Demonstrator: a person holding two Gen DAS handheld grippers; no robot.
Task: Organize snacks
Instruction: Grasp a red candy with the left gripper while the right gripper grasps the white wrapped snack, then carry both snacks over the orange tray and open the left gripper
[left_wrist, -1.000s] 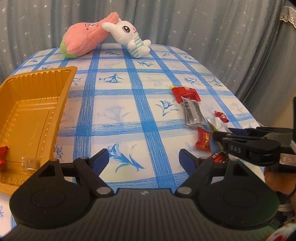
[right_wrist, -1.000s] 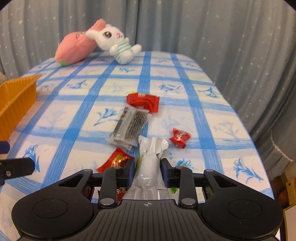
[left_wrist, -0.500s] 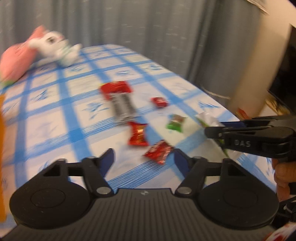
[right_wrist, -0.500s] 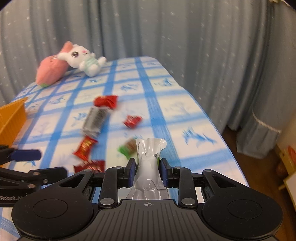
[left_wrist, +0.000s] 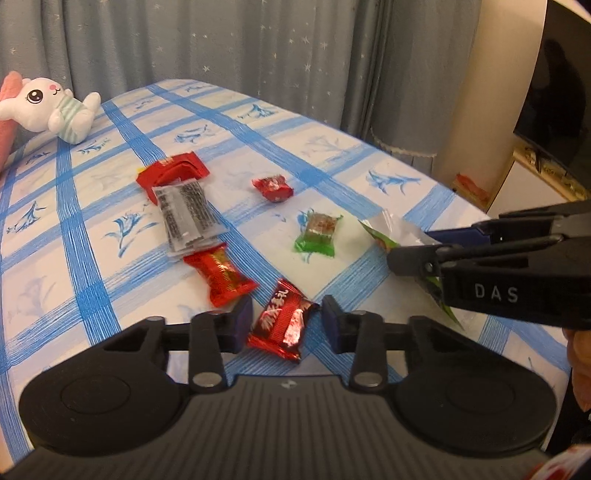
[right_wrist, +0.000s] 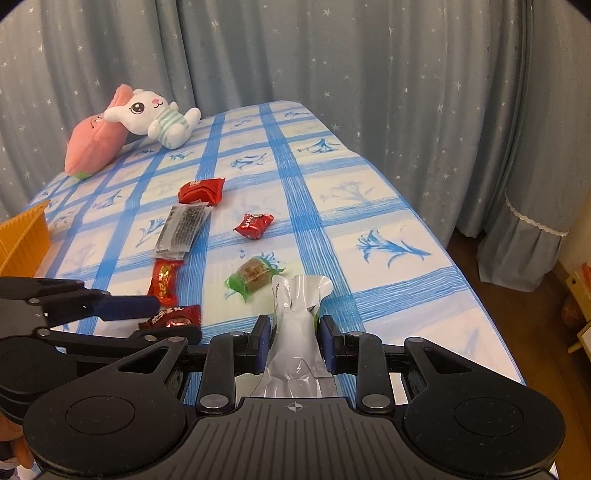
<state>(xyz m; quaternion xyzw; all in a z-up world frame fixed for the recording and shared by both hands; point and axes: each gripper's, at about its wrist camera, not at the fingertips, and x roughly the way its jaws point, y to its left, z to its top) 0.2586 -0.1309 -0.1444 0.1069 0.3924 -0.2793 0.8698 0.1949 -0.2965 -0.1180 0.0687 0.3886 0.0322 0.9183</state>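
My left gripper is open, its jaws on either side of a dark red candy lying on the checked tablecloth. My right gripper is shut on a silver snack pouch, held just above the cloth; the pouch and the right gripper also show in the left wrist view. Loose on the cloth lie a green candy, a red-gold candy, a clear dark sachet, a red packet and a small red candy.
An orange tray sits at the left edge in the right wrist view. A white plush rabbit and a pink plush lie at the far end. The table's right edge drops to the floor by the curtain.
My left gripper swung right, away from the orange tray, and came down around the dark red candy, its jaws narrower. My right gripper kept the pouch and drew back to the right.
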